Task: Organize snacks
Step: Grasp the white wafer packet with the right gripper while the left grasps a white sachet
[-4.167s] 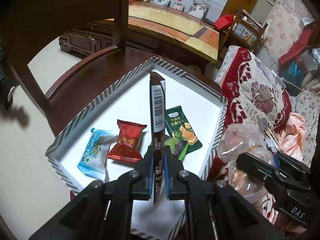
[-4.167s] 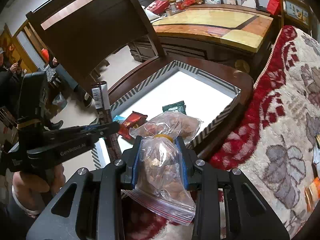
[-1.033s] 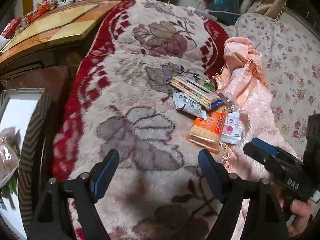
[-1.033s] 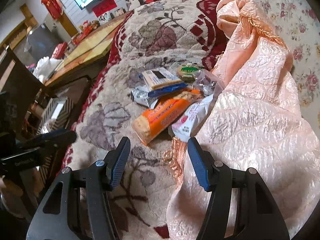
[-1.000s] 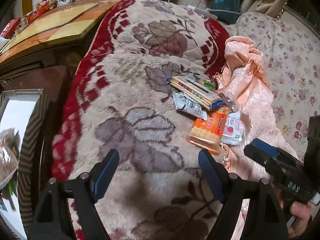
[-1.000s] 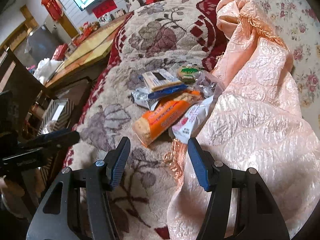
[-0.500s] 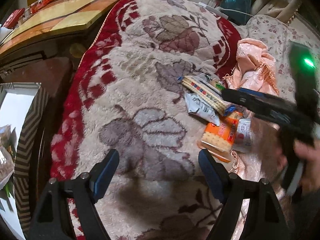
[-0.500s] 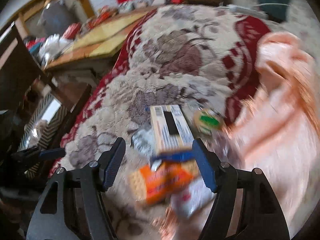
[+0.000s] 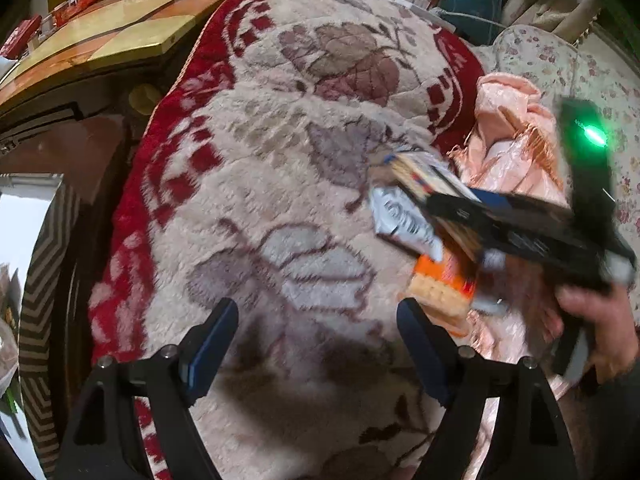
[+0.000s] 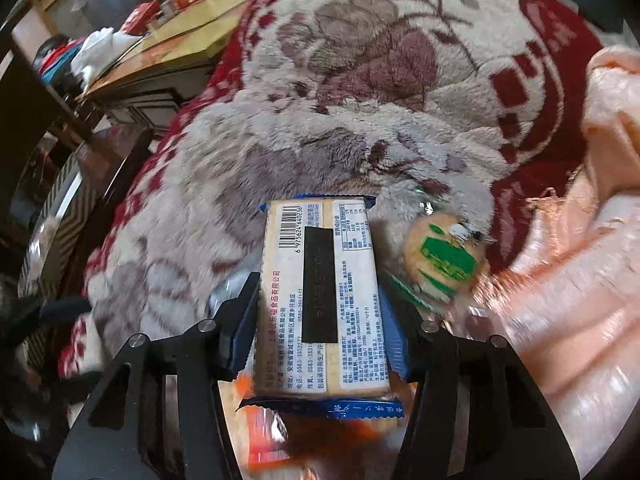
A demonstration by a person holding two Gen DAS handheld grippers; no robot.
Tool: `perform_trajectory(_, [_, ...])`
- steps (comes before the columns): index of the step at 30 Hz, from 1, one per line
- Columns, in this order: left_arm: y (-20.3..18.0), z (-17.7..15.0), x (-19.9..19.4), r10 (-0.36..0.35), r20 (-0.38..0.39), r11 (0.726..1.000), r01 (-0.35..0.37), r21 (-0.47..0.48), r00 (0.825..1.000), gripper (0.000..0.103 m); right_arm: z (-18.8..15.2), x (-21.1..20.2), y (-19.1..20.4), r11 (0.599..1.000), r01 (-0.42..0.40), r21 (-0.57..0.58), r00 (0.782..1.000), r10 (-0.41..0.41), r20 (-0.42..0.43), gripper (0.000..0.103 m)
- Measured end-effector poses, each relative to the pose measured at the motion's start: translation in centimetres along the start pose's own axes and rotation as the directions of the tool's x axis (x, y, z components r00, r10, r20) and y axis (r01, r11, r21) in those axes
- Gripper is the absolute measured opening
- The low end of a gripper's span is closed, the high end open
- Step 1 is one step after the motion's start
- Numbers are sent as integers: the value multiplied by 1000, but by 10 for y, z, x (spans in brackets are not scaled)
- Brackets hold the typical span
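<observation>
Right gripper (image 10: 320,316) has both blue pads against the long sides of the cracker pack (image 10: 320,300), pinching it across its width; barcode face up, blue crimped ends at 12 and 6 o'clock of the pack. Pack sits on top of the snack pile on the floral blanket (image 10: 280,100): orange biscuit pack (image 10: 272,436) under it at 6 o'clock, round green-label cookie (image 10: 446,258) just beside it at 3 o'clock, a silver wrapper edge showing at 9 o'clock. Cannot tell if the pack is lifted clear of the pile. Pink satin quilt (image 10: 560,300) fills the 3–5 o'clock side. Left gripper (image 9: 316,336) is spread wide, nothing between the fingers, hovering over bare blanket (image 9: 280,152). In the left wrist view, the right gripper (image 9: 472,216) is at 3 o'clock, motion-blurred, over the pile; silver packet (image 9: 400,224) and orange pack (image 9: 440,284) visible below it. Striped-rim tray (image 9: 40,264) at 9 o'clock, well apart from the pile.
</observation>
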State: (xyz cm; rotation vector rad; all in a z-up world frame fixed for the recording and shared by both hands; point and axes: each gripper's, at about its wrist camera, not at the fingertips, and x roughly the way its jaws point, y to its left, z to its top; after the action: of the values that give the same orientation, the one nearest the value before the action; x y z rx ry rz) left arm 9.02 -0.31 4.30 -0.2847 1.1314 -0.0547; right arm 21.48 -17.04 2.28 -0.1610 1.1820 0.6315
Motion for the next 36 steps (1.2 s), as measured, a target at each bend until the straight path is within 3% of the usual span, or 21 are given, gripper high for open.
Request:
perform_trajectory(4, [-17, 12, 6, -15, 8, 1000, 15, 5, 1000, 83, -24, -59, -17, 994, -45, 102, 989, 30, 145, 54])
perform_trajectory(8, [-42, 27, 21, -40, 3, 998, 39, 40, 999, 85, -45, -96, -29, 982, -97, 164, 973, 59, 221, 54])
perform_trajectory(12, [-64, 42, 46, -46, -51, 992, 52, 111, 998, 85, -60, -108, -39, 970, -138, 201, 962, 83, 261, 54])
perform_trajectory(18, [-77, 57, 88, -32, -125, 994, 44, 98, 992, 85, -63, -99, -56, 948, -191, 254, 955, 120, 270, 54])
perform_trajectory(20, [-82, 56, 99, 4, -127, 991, 13, 131, 992, 82, -63, -96, -57, 947, -198, 252, 955, 129, 266, 54])
perform_trajectory(22, [-83, 55, 96, 18, -92, 987, -3, 159, 996, 57, -64, -96, -60, 943, -207, 261, 953, 134, 272, 54])
perform_trajectory(23, [-81, 57, 94, 25, -91, 987, -10, 161, 996, 52, -64, -96, -62, 942, -208, 264, 952, 133, 275, 54])
perform_trajectory(27, [-60, 57, 81, -21, -99, 992, 32, 118, 995, 46, -66, -99, -63, 938, -222, 268, 947, 141, 289, 54])
perform_trajectory(28, [-56, 55, 75, -17, -88, 993, 27, 113, 996, 40, -66, -100, -61, 938, -224, 263, 946, 144, 292, 54])
perform_trajectory(36, [-16, 31, 24, -8, -25, 998, 10, 55, 1000, 37, -66, -97, -33, 951, -232, 202, 945, 172, 279, 54])
